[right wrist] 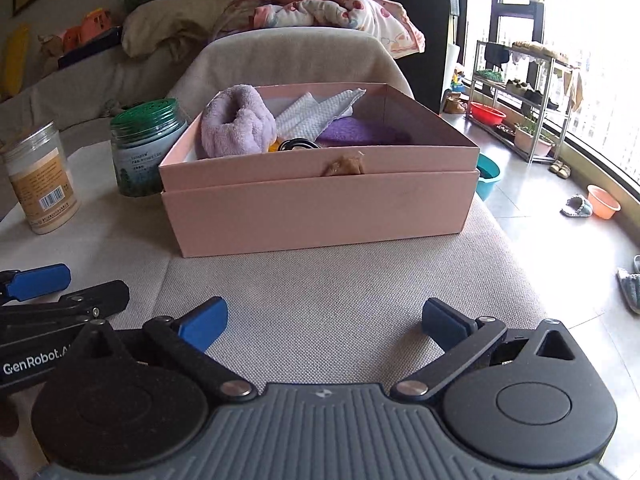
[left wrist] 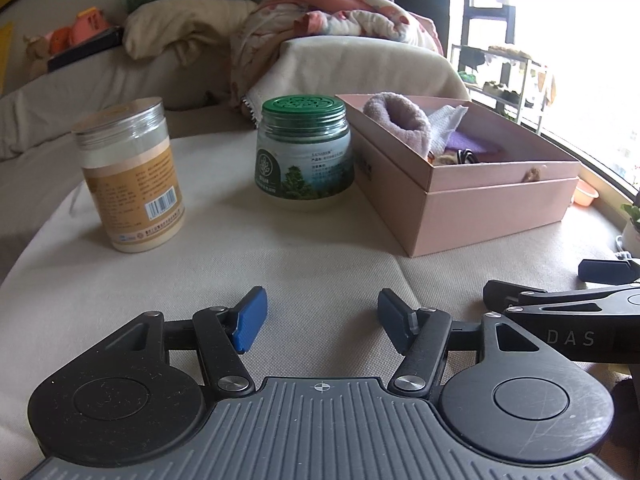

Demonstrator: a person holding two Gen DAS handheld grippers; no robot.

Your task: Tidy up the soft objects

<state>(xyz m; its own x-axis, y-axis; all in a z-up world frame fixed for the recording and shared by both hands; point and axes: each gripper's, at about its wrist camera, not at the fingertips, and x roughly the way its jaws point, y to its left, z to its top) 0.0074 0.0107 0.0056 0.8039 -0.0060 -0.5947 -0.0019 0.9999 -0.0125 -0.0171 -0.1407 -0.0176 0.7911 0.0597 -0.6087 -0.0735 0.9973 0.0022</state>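
Looking at both wrist cams, the left gripper (left wrist: pixel 322 320) and right gripper (right wrist: pixel 324 326) sit side by side over the beige cushion (right wrist: pixel 340 292), both spread wide with nothing between the blue pads. The right one gapes a bit wider.

The pink box (right wrist: pixel 320 204) sits straight ahead in the right view, which looks right into it: a lilac towel roll (right wrist: pixel 236 124) at the left end, white cloth (right wrist: pixel 320 110) behind, purple cloth (right wrist: pixel 360 132) to the right, something black (right wrist: pixel 298 144) in the middle, and a tan scrap (right wrist: pixel 345 166) on the front wall. The left view only catches the box (left wrist: pixel 496 208) at an angle, so most of that is hidden.

The left view does better with the green-lid jar (left wrist: pixel 304 152) just beside the box and the tan jar (left wrist: pixel 132 176) further left. Only the right view shows the floor with basins (right wrist: pixel 602 200) and slippers.
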